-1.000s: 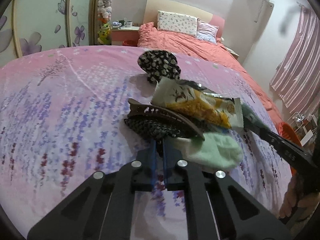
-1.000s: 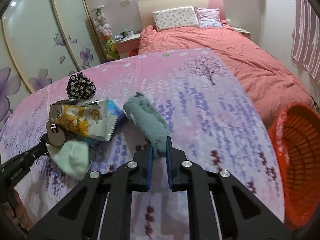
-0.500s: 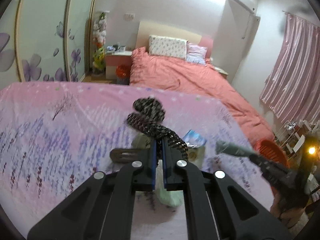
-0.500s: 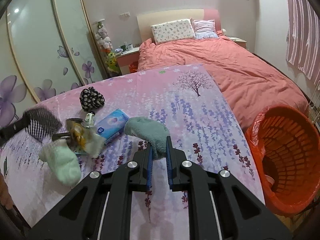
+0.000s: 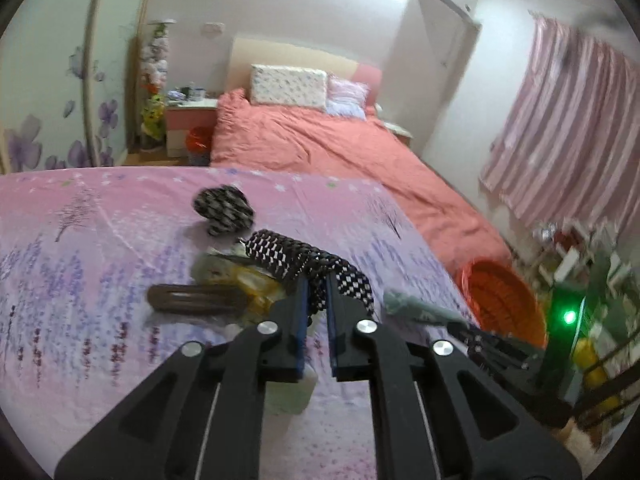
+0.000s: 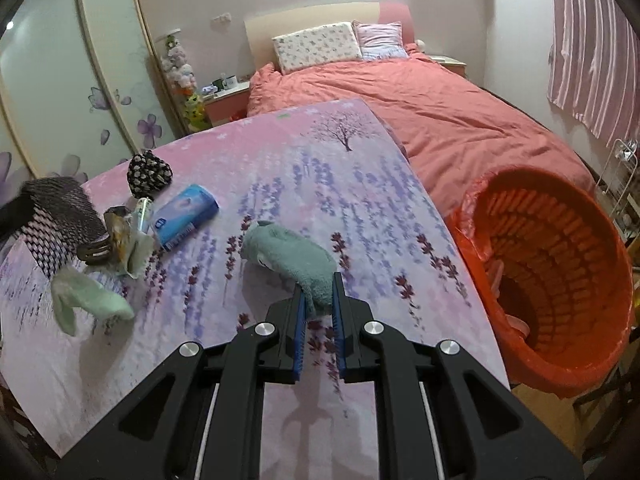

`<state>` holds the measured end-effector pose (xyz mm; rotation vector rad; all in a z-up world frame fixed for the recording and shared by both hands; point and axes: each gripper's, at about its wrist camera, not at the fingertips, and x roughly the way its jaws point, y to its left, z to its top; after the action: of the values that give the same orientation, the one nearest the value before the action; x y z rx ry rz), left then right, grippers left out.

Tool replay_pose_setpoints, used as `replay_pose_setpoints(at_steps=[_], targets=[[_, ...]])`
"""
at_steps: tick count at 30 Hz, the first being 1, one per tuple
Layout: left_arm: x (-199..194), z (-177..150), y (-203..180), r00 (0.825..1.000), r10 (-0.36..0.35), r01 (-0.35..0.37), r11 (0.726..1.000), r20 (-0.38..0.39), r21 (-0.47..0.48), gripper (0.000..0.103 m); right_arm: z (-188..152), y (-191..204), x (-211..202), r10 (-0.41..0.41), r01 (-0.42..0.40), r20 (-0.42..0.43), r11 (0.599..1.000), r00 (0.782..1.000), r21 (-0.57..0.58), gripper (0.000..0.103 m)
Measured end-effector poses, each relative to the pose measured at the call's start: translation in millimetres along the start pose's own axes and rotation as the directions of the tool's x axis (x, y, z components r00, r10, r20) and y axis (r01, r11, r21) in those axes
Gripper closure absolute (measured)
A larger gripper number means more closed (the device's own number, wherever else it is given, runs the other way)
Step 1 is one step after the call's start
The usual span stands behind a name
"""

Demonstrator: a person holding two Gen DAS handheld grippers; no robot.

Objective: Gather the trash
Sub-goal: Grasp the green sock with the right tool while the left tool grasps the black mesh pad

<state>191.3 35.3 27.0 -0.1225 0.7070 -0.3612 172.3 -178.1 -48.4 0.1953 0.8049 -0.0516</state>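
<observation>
The left gripper (image 5: 316,300) is clamping a black-and-white checked sock (image 5: 304,260), which is hanging over its fingers above the pink flowered sheet (image 5: 80,280). The right gripper (image 6: 318,312) is pinching a fuzzy teal sock (image 6: 288,256) by one end, just above the sheet. Compared with a second ago, both socks are now being held higher and the orange basket (image 6: 560,280) is appearing much nearer on the right. A brown hair clip (image 5: 196,300), a snack wrapper (image 5: 248,280), a blue tissue pack (image 6: 186,216), a pale green sock (image 6: 88,300) and another checked sock (image 6: 150,174) are lying on the sheet.
</observation>
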Motion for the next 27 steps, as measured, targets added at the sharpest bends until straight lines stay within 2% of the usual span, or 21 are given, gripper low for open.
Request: replay_pose_setpoints(at_steps=[2,4,9,11,19,24,25,27], targets=[[10,-9,-8,1.0,-0.004,0.005,1.0,-0.031,0.024,0.086,-2,-3,0,0.008,-0.007,-0.009,1.0,1.0,0.005,0.09],[17,-15,-8,0.998,-0.011,0.012,1.0,-0.054,0.02,0.08,-3,-6,-1,0.013,-0.013,-0.01,1.0,1.0,0.009,0.086],[25,-21,5,0.996,0.004,-0.005,1.0,-0.084,-0.013,0.064,-7,-9,-3,0.024,-0.024,-0.003,1.0,1.0,0.012,0.056],[27,-24,6,0.996,0.014,-0.014,1.0,-0.086,-0.011,0.055,-8,-10,-3,0.031,-0.031,0.001,0.999,1.0,0.014,0.053],[48,-40,-7,0.991,0.037,-0.034,0.999,-0.13,0.028,0.039,-7,-4,13,0.033,-0.033,-0.032,0.999,0.999,-0.01,0.047],[62,-51,-12,0.983,0.052,-0.046,0.998,-0.175,0.039,0.037,-3,-2,34,0.026,-0.026,-0.079,1.0,0.997,-0.008,0.048],[66,-53,-15,0.981,0.058,-0.05,0.998,-0.183,0.047,0.037,-3,-1,37,0.026,-0.027,-0.084,1.0,0.996,-0.01,0.053],[72,-57,-20,0.978,0.07,-0.058,0.996,-0.195,0.066,0.037,-3,1,38,0.006,-0.009,-0.076,0.999,0.997,-0.035,0.084]])
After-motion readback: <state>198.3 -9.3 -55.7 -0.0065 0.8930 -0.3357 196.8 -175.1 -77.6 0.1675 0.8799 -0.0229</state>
